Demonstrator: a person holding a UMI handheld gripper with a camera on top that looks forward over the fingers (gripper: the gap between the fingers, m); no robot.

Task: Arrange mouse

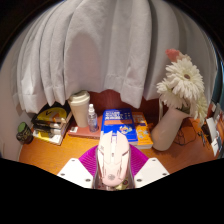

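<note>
Looking along my gripper (113,172), I see the mouse (113,158) at the bottom centre of the frame, lying lengthwise between the two fingers (78,172). It is pale, whitish-pink, and its nose points away from me toward the desk. The purple pads (89,156) sit close on both its flanks, so the fingers appear narrowed onto it, gripping it.

Beyond the mouse, the orange-brown desk (60,152) spreads across the middle of the frame. Just ahead, at centre, lies a blue book (120,123). Left of it stands a small bottle (92,117), then a pale cylindrical container (79,108). Further left sits a stack of books (50,124). At the right, a vase (166,128) holds white flowers (183,80). A light curtain (100,50) fills the upper frame.
</note>
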